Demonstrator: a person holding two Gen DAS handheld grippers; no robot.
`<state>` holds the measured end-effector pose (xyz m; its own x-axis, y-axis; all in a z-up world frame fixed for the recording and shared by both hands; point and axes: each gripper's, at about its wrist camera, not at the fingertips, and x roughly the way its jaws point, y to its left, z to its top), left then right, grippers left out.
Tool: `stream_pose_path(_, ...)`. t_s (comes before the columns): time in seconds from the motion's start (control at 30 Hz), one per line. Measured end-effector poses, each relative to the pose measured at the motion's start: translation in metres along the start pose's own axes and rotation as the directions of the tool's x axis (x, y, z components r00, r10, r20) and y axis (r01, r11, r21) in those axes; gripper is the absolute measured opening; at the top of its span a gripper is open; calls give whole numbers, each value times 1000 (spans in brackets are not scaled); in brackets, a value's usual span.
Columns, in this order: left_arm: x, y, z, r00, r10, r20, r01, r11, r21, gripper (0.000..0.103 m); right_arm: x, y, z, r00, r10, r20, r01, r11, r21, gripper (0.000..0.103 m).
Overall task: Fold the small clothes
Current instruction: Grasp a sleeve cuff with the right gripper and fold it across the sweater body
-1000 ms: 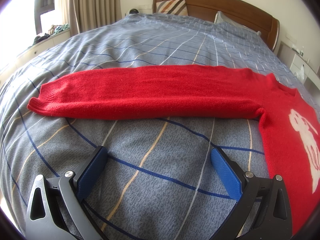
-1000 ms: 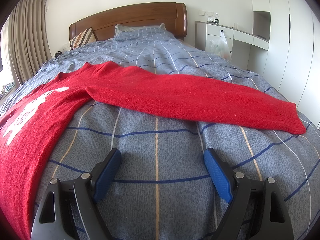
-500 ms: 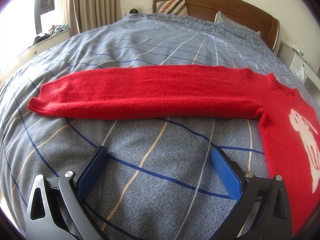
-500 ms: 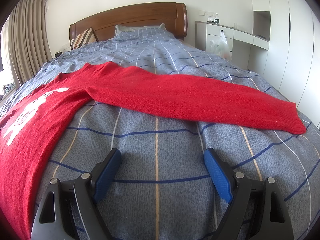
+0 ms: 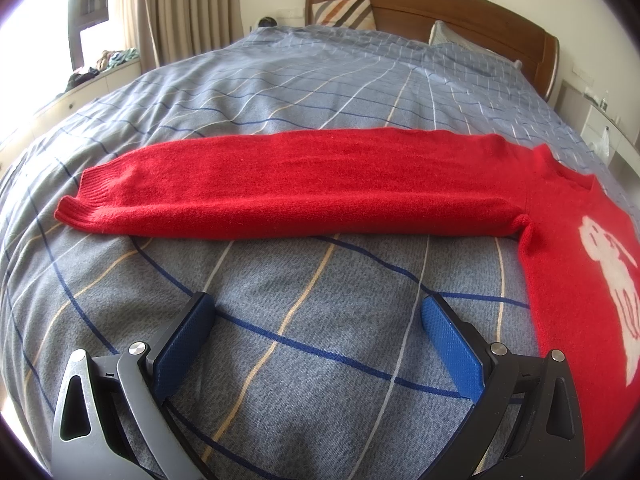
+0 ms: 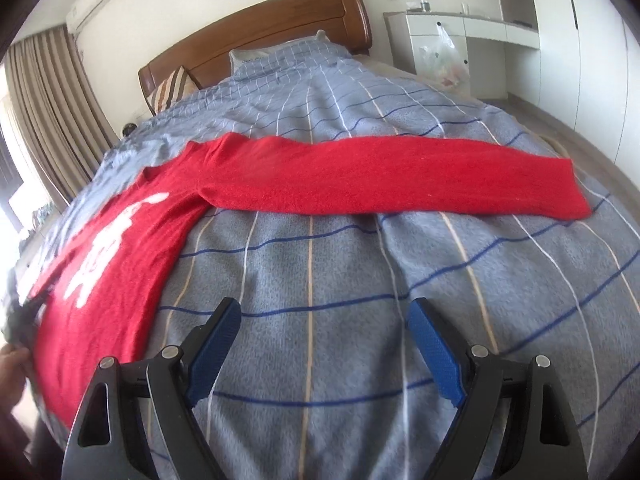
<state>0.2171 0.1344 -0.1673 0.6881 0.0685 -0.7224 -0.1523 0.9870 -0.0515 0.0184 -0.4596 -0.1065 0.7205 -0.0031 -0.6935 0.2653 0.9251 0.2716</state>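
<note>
- A red knitted sweater (image 5: 360, 188) with a white figure on its chest lies flat and face up across the foot half of a bed covered by a blue-grey quilt (image 5: 304, 92) checked in white, tan and navy lines; both sleeves stretch straight out toward the quilt's two side edges.
- The left gripper (image 5: 318, 326), black-framed with blue pads, hangs released over bare quilt just short of the left sleeve (image 5: 260, 196), nothing between its jaws.
- The right gripper (image 6: 324, 330) is likewise spread wide and empty, tilted, above bare quilt near the right sleeve (image 6: 400, 176); its view is softly blurred.
- A hand (image 6: 14, 368) shows at the lower left rim of the right view, beside the sweater's hem; what it is doing cannot be told.
- No fold appears made yet; the sleeves look like the first job.
- Risk: pads closing low could pinch the soft quilt along with the knit, dragging the bedding and skewing the sweater.
- Risk: a sleeve lifted by its cuff alone may sag and land twisted, since loose knit stretches under its own weight.
- Risk: uneven pulls from the two sides could slide the body off square on the yielding quilt.
- A wooden headboard (image 5: 440, 4) and a striped pillow (image 5: 344, 10) stand well clear at the head edge.
</note>
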Motion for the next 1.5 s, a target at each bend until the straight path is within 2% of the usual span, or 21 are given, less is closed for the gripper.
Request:
stream_pose_path(0.07,2,1,1,1000,-2,-7,2,1000,0,103,-17,-29,6,999,48,24,-51,991,120,84)
stream_pose_path(0.13,1,0,0,1000,1,-6,-1,1000,2,103,-30,-64,15,996,67,61,-81,957,279,84)
stream_pose_path(0.23,1,-1,0,1000,2,-12,-2,1000,2,103,-39,-114,24,988,93,126,-146,844,517,83)
stream_pose_path(0.3,1,-2,0,1000,3,-22,-3,1000,3,103,-29,-138,28,983,135,127,-186,752,632,76)
stream_pose_path(0.37,-1,-2,1,999,-8,-47,8,1000,5,103,-21,-150,36,979,132,155,-203,704,681,72)
stream_pose_path(0.47,-3,-3,1,995,-24,-99,25,1000,0,103,-9,-163,42,981,77,180,-187,639,746,63)
stream_pose_path(0.53,-8,-3,-1,992,-29,-125,28,1000,-2,103,0,-168,42,981,52,187,-180,599,780,48)
stream_pose_path(0.57,-12,-5,-2,990,-35,-138,37,999,10,103,5,-171,43,982,42,183,-172,594,786,42)
stream_pose_path(0.63,-23,-6,-7,986,-63,-154,69,997,31,103,13,-175,44,985,18,169,-147,585,798,17)
stream_pose_path(0.7,-40,-6,-15,985,-88,-147,96,994,45,102,18,-186,42,989,15,147,-129,574,809,4)
stream_pose_path(0.77,-62,-3,-26,986,-113,-123,121,991,54,102,17,-187,51,991,16,133,-117,589,800,4)
stream_pose_path(0.8,-75,-1,-32,986,-130,-108,137,989,57,102,13,-182,59,992,3,127,-101,618,780,4)
stream_pose_path(0.9,-106,6,-47,980,-186,-76,191,980,64,102,-5,-149,99,988,-8,153,-95,754,651,4)
stream_pose_path(1.0,-123,8,-59,977,-202,-66,206,976,64,102,-19,-87,145,978,60,199,-152,860,488,4)
stream_pose_path(1.1,-129,8,-65,974,-215,-66,219,975,47,102,-15,2,182,963,184,198,-239,922,305,4)
stream_pose_path(1.17,-133,7,-67,974,-218,-58,220,975,42,102,-1,70,195,952,265,156,-291,940,180,4)
stream_pose_path(1.23,-135,6,-68,975,-215,-52,218,975,45,102,18,138,196,946,307,99,-314,947,61,4)
stream_pose_path(1.3,-137,9,-70,977,-207,-51,209,977,46,102,40,200,185,946,321,43,-319,947,-49,4)
stream_pose_path(1.4,-139,16,-73,980,-194,-46,195,980,27,102,75,273,151,941,337,-44,-339,927,-162,4)
stream_pose_path(1.47,-138,21,-75,982,-181,-48,181,983,10,102,100,310,124,933,343,-108,-358,909,-211,8)
stream_pose_path(1.5,-136,23,-76,984,-171,-52,172,985,4,102,113,323,111,920,362,-153,-388,898,-206,22)
